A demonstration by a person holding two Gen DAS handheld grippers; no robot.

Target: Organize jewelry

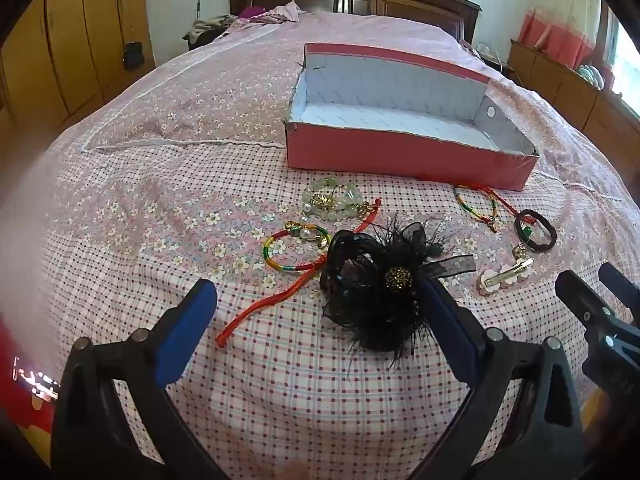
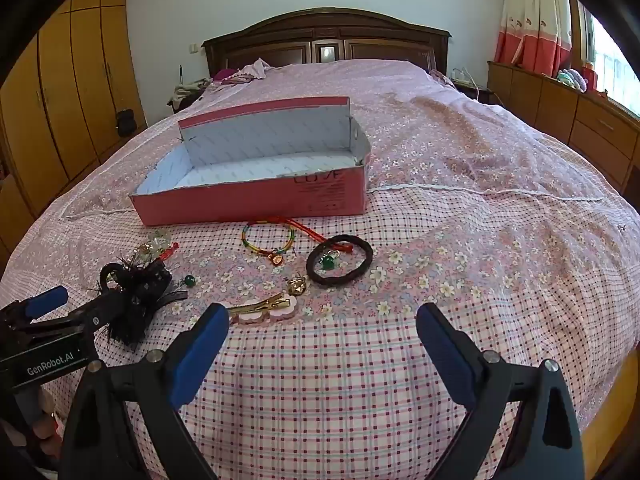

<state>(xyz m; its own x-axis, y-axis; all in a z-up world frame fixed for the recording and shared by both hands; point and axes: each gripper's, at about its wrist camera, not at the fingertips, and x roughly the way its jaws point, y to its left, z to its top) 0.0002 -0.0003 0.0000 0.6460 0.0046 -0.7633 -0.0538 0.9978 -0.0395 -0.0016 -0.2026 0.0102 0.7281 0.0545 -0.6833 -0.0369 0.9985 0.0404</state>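
Note:
Jewelry lies scattered on the pink bedspread in front of an open pink box (image 1: 400, 160) (image 2: 256, 204). My left gripper (image 1: 316, 292) (image 2: 84, 300) is open. A black feather hair ornament (image 1: 376, 292) (image 2: 136, 300) lies between its fingers, close against the right one. Beyond it are a rainbow cord bracelet (image 1: 296, 248) and a pale bead bracelet (image 1: 332, 200) (image 2: 156, 242). My right gripper (image 2: 323, 320) (image 1: 588, 280) is open and holds nothing. Just ahead of its left finger lies a pink flower hair clip (image 2: 264, 308) (image 1: 504, 276). Farther on are a second rainbow bracelet (image 2: 268, 240) (image 1: 478, 204) and a black hair tie (image 2: 340, 264) (image 1: 536, 234).
A small gold pendant (image 2: 296, 286) lies by the clip. The dark wooden headboard (image 2: 328, 40) closes the far end of the bed, with crumpled clothes (image 2: 192, 90) beside it. Yellow wardrobes (image 2: 60, 92) line the left side. Low cabinets (image 2: 560, 108) stand at the right under a window.

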